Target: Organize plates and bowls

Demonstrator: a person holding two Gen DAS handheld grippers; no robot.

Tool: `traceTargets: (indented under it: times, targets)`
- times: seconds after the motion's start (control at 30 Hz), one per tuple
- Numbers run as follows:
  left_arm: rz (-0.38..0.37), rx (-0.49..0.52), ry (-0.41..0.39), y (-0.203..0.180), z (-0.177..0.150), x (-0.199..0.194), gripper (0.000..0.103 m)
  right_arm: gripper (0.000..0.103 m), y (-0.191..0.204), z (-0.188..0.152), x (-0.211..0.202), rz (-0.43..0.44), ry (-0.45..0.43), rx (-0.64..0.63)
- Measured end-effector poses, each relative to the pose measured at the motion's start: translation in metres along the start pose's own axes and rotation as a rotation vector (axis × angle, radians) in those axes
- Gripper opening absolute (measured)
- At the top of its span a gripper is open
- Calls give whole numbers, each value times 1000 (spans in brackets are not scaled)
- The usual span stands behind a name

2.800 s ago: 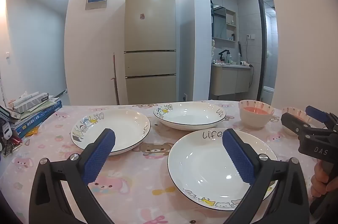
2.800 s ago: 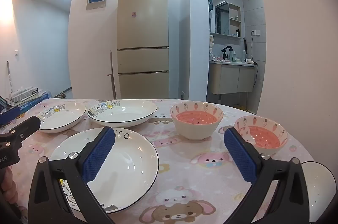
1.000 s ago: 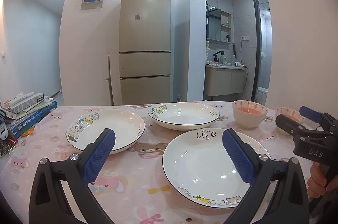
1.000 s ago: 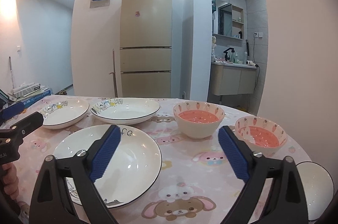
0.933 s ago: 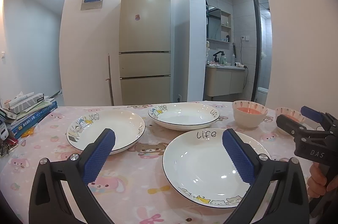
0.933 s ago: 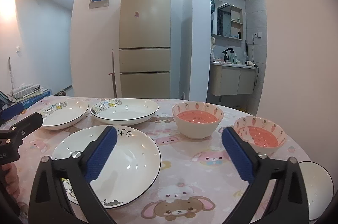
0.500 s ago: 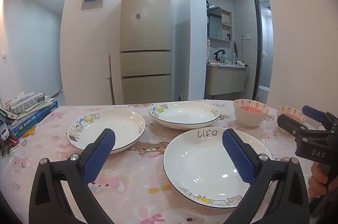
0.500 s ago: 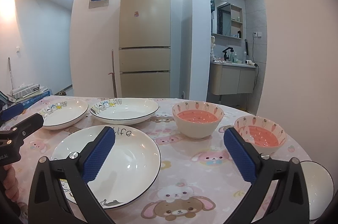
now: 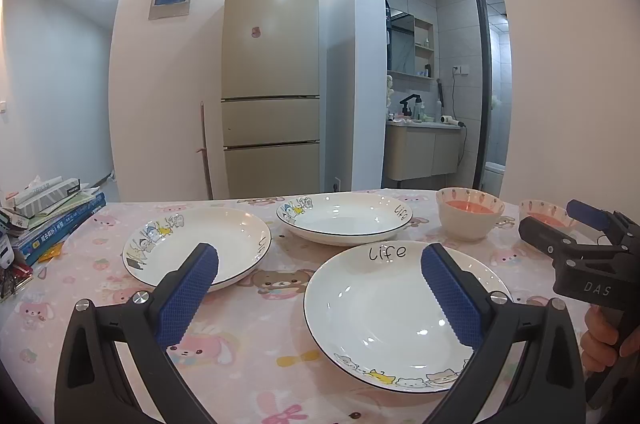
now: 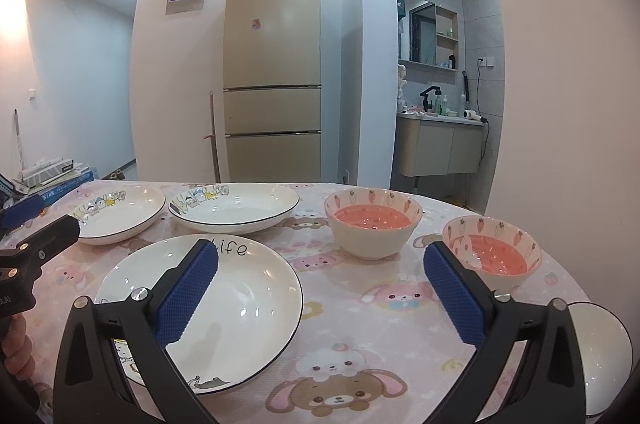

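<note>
Three white cartoon-rimmed plates lie on the table: a near one marked "Life", a left one and a far one. Two carrot-print bowls with pink insides stand to the right, one nearer the middle and one further right. My left gripper hovers open over the cloth between the left and near plates, holding nothing. Between the near plate and the right bowl, my right gripper is open and empty.
A pink cartoon tablecloth covers the round table. A stack of books sits at the left edge. A white dish lies at the near right edge. A hand holds the right gripper's body. A beige fridge stands behind.
The right gripper's jaws closed in slightly about a second ago and have spread again. Both views have barely shifted; the plates and bowls have not moved.
</note>
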State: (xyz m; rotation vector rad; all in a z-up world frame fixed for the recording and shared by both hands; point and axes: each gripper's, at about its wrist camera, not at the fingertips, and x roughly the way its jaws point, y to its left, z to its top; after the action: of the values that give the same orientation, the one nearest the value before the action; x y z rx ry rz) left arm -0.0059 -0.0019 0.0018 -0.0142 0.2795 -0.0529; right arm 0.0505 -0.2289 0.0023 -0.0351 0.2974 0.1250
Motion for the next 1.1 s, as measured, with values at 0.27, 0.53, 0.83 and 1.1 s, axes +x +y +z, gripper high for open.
traceTargets:
  times: [0.27, 0.53, 0.83, 1.1]
  targets:
    - [13, -5, -1, 1, 1, 1, 103, 103, 0, 0, 0, 0, 1, 0]
    - [-5, -11, 8, 2, 0, 1, 103, 103, 1, 0, 1, 0, 9, -5]
    - [15, -21, -71, 2, 22, -29, 103, 103, 4, 11, -9, 15, 7, -14]
    - [52, -64, -44, 20, 56, -52, 103, 103, 4, 37, -29, 70, 17, -7]
